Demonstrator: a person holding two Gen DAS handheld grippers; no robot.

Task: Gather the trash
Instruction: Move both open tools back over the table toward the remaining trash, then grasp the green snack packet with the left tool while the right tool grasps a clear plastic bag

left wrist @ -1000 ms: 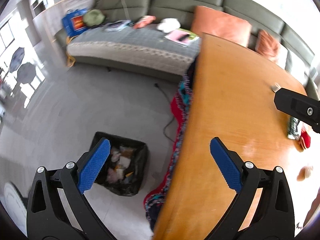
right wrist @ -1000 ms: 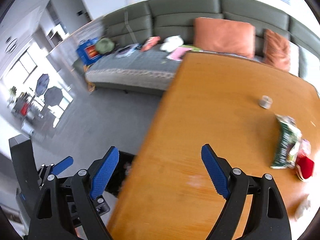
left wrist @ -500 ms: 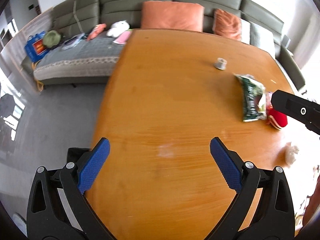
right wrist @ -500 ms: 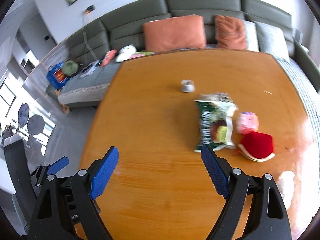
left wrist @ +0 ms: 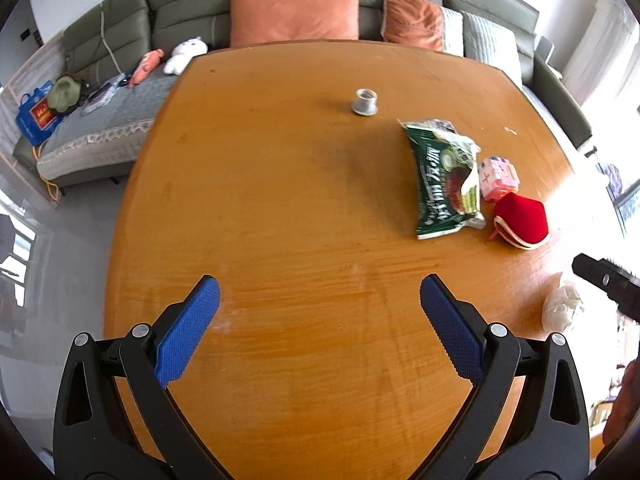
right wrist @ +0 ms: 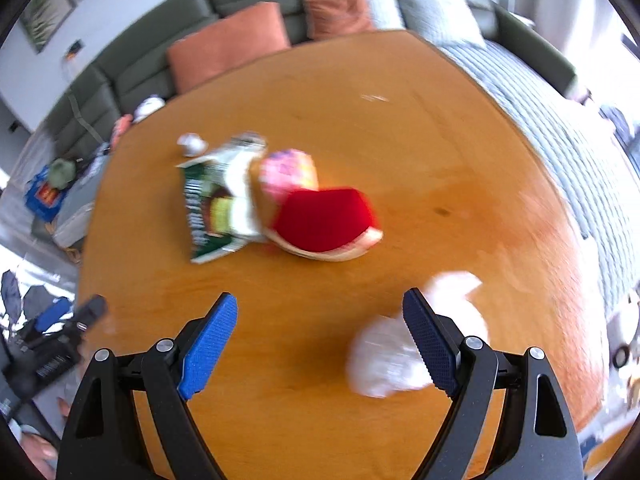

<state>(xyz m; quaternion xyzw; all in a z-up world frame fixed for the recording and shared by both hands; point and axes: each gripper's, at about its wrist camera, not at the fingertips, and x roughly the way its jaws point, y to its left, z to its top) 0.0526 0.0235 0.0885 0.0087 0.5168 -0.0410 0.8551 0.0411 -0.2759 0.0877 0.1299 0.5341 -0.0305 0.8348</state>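
Your right gripper (right wrist: 320, 320) stands wide with nothing between its pads, tilted down over the table (right wrist: 440, 152). The crumpled white tissue (right wrist: 384, 356) lies just beside and partly behind its right finger (right wrist: 430, 340), outside the gap rather than in it; you cannot tell whether finger and tissue touch. Ahead of that gripper, well apart from it, lie the green wrapper (right wrist: 208, 208), a pink packet (right wrist: 286, 170) and a red pouch (right wrist: 324, 218), bunched together, with a small white spool (right wrist: 192, 144) beyond them. Your left gripper (left wrist: 320, 304) is also wide and empty, over bare wood, with the wrapper (left wrist: 442, 178), pouch (left wrist: 520, 220) and packet (left wrist: 498, 172) ahead to its right and the spool (left wrist: 364, 102) farther back. The right wrist view is smeared, so the print on the wrapper and the tissue's outline are hard to make out. In the left wrist view the tissue (left wrist: 562, 308) sits in glare at the right edge, and only the tip of the right gripper shows.
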